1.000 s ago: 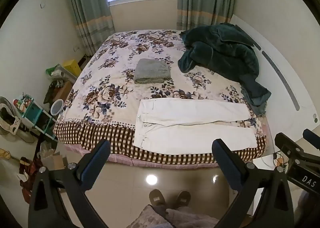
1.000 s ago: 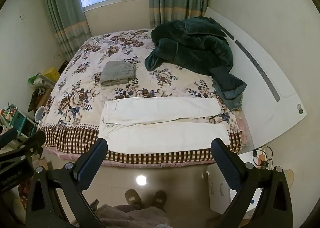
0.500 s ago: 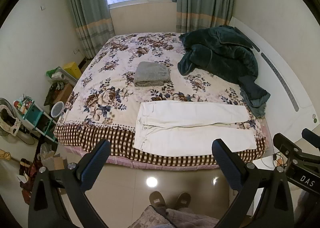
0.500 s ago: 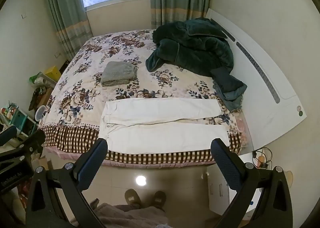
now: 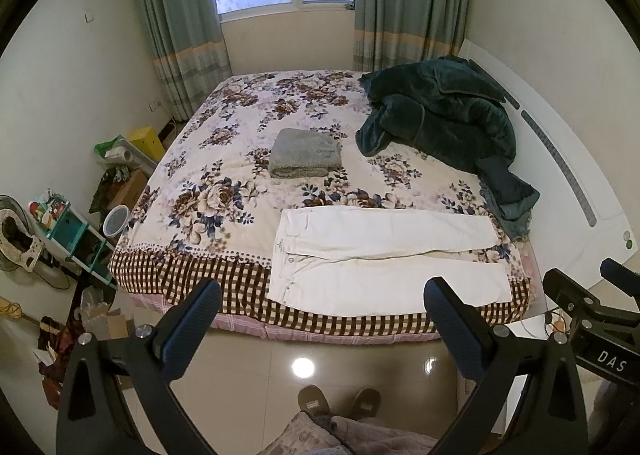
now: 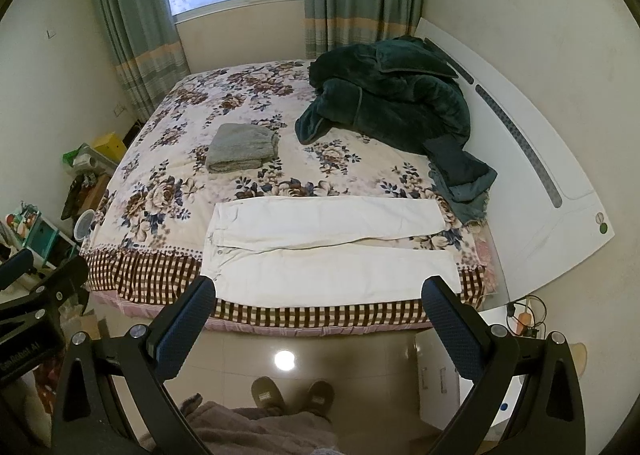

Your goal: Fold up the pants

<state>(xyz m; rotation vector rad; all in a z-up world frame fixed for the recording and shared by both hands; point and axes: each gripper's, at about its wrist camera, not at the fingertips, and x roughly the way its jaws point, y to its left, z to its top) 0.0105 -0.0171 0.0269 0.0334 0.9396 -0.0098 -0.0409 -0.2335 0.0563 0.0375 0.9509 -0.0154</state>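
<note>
The left tongs are spread wide, with the two dark blue padded fingers far apart, and they hold nothing and touch nothing; they hang over the glossy beige tiled floor in front of the bed. The right tongs are in the same condition, wide apart and empty, also above the floor and well apart from the cloth. The long white cotton pants lie flat and unfolded on the bed with the floral and brown-checked cover, along its near edge, with the waist toward the left and the two legs stretched side by side toward the right corner; the lower leg reaches over the checked border of the cover. In the right wrist view the pants show the same position, just behind the fingertips in the picture. A folded grey towel rests near the middle of the bed, apart from the pants. A crumpled dark green plush blanket is heaped at the far right side, against the white headboard. Two brown slippers stand on the floor below the tongs.
</note>
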